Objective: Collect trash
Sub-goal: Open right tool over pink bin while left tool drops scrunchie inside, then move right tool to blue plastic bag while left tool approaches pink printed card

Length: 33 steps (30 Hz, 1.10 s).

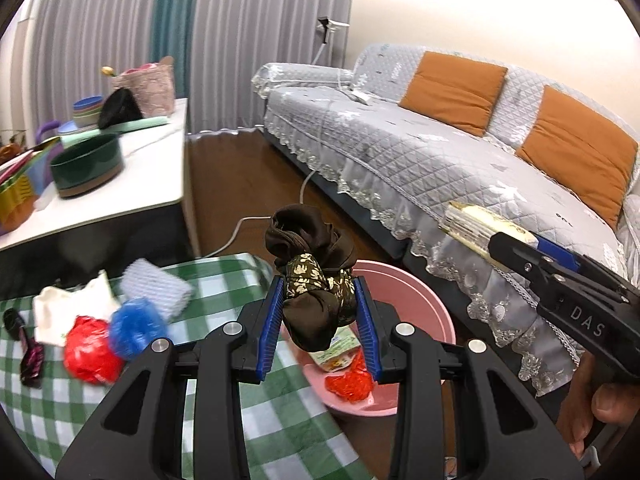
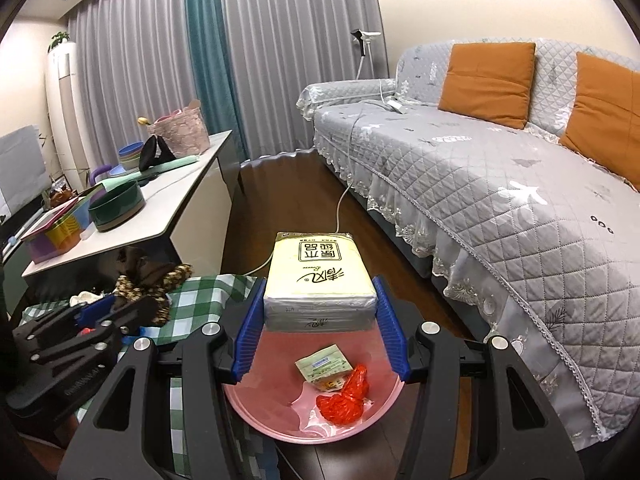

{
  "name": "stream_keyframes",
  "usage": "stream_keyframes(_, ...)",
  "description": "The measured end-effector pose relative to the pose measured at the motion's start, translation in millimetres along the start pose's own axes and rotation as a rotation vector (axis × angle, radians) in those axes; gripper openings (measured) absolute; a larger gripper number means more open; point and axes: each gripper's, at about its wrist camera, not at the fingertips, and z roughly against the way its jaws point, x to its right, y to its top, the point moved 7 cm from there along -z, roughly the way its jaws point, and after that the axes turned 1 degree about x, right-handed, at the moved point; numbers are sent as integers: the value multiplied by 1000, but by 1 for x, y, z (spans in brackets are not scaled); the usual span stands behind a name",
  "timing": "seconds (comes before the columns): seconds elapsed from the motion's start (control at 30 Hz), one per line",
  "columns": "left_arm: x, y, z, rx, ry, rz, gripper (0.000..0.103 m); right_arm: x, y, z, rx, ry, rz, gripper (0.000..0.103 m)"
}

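Observation:
My left gripper (image 1: 320,312) is shut on a knotted brown and gold cloth bundle (image 1: 316,276), held above the edge of a pink basin (image 1: 424,300). My right gripper (image 2: 318,320) is shut on a yellow tissue pack (image 2: 318,276), held above the same pink basin (image 2: 256,408). The basin sits on the floor and holds a red plastic bag (image 2: 346,396) and a small green packet (image 2: 324,366). On the green checked cloth (image 1: 240,420) lie a red bag (image 1: 90,350), a blue bag (image 1: 136,326), white paper (image 1: 64,312) and a pale sponge (image 1: 158,286). The right gripper also shows in the left wrist view (image 1: 516,248).
A grey covered sofa (image 2: 480,168) with orange cushions runs along the right. A white table (image 2: 168,204) at the left carries a dark green bowl (image 2: 116,204), stacked bowls and a basket. A white cable (image 2: 340,204) lies on the wooden floor.

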Motion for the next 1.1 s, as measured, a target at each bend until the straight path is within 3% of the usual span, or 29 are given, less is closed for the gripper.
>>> stream_keyframes(0.53, 10, -12, -57, -66, -56, -13, 35, 17, -7, -32, -49, -25, -38, 53)
stream_keyframes(0.6, 11, -13, -60, -79, -68, -13, 39, 15, -7, -34, -53, -23, -38, 55)
stream_keyframes(0.67, 10, -14, -64, -97, -76, -9, 52, 14, -7, -35, -56, -19, -41, 57)
stream_keyframes(0.7, 9, -15, -64, -100, -74, -6, 52, 15, -7, -35, -55, -19, -45, 64)
stream_keyframes(0.8, 2, -15, -60, -91, -63, 13, 52, 17, -4, -32, -41, -30, -59, 68)
stream_keyframes(1.1, -12, -15, -22, -59, -29, 38, 52, 7, 7, -18, -12, 0, -75, 69)
